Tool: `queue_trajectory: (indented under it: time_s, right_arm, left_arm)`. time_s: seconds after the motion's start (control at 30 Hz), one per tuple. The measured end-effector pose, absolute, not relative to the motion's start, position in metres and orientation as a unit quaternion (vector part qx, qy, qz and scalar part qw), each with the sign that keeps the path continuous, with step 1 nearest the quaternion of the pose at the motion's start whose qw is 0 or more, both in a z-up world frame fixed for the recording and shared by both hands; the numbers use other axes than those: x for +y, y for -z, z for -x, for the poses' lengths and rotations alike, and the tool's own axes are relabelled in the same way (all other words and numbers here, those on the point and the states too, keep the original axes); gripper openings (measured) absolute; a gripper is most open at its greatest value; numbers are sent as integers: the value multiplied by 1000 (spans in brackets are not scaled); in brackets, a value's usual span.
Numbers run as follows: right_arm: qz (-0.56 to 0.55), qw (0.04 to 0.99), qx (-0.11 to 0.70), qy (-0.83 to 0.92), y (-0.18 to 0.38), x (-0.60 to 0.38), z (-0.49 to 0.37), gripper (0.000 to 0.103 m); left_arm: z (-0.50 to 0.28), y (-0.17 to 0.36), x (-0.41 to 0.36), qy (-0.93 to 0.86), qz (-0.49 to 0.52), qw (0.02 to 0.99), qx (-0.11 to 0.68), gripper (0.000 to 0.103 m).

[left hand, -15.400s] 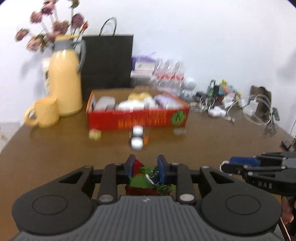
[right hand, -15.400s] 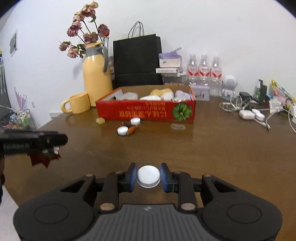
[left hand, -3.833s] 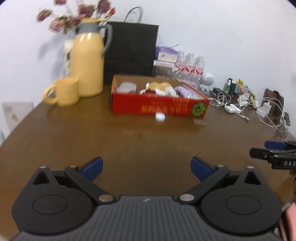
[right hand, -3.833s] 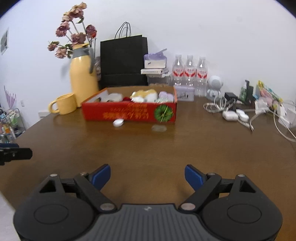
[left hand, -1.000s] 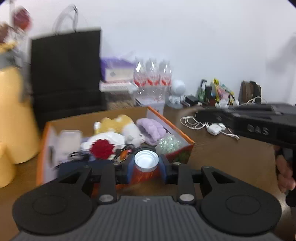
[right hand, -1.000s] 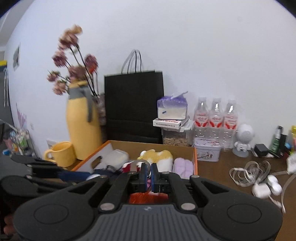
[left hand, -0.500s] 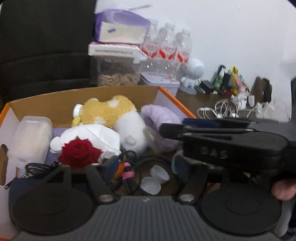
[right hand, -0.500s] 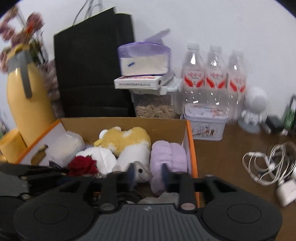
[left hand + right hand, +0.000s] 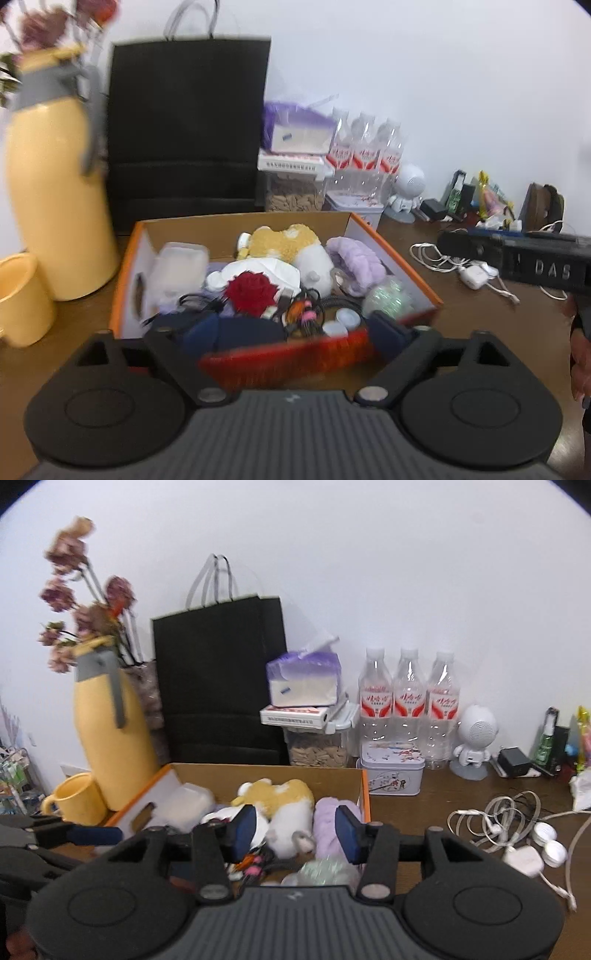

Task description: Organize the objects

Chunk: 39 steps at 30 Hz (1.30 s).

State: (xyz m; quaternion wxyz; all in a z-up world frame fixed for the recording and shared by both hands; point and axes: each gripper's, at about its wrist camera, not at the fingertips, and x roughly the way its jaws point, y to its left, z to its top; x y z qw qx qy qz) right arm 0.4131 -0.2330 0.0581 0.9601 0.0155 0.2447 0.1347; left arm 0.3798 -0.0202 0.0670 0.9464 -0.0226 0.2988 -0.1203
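The red cardboard box (image 9: 402,266) stands in front of me, filled with a yellow-and-white plush (image 9: 284,240), a purple fuzzy band (image 9: 354,258), a red rose (image 9: 251,291), cables and two white caps (image 9: 341,321). My left gripper (image 9: 295,332) hovers at the box's near wall, its jaws opening wide with nothing pressed between them. My right gripper (image 9: 295,832) hangs over the box's near right part, its jaws also opening and empty. Each gripper shows in the other's view: the right gripper (image 9: 517,254) at the right, the left gripper (image 9: 74,834) at the left.
A yellow jug (image 9: 55,192) with dried flowers and a yellow mug (image 9: 18,299) stand left of the box. Behind it are a black paper bag (image 9: 184,129), a tissue pack, water bottles (image 9: 408,698) and a tin (image 9: 391,771). White cables and chargers (image 9: 509,823) lie at the right.
A second ago the left gripper held a white cap and the right was shut. Both have since spread their jaws and drawn back from the box; the caps lie inside it.
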Motion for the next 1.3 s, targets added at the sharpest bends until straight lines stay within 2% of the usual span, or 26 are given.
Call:
queue_trajectory:
  time_s: [0.07,0.23,0.3,0.37,0.53,0.8,1.3]
  right_arm:
    - [-16,960,241,-139,-63,-233,-379,47]
    - [-4,963,231,-138,-61,-227,-289,62]
    - [1,963,230,-138,-56,-221,-253,66]
    - [4,962,235,-140,-50,-215,-221,78]
    - [1,952,263,-153,-30,-202,-147,86]
    - [-40,932,313,-178,-8,-191,-75,88]
    - [-46,947,290,-133,-8,-182,-37,89]
  left_arm:
    - [-342,-77,-15,118,29,952,280,103]
    - [-251,-83,-7,87,10,965,247,103]
    - [-214,-79,-6,71,-9,965,251,103]
    - [-181,-72,-6,62,-15,961,269,103]
    - [-114,-55,-1,59,4,956,289,103]
    - [-63,-47,11,18,33,951,308,103]
    - [-38,-43,10,17,36,944,327,103]
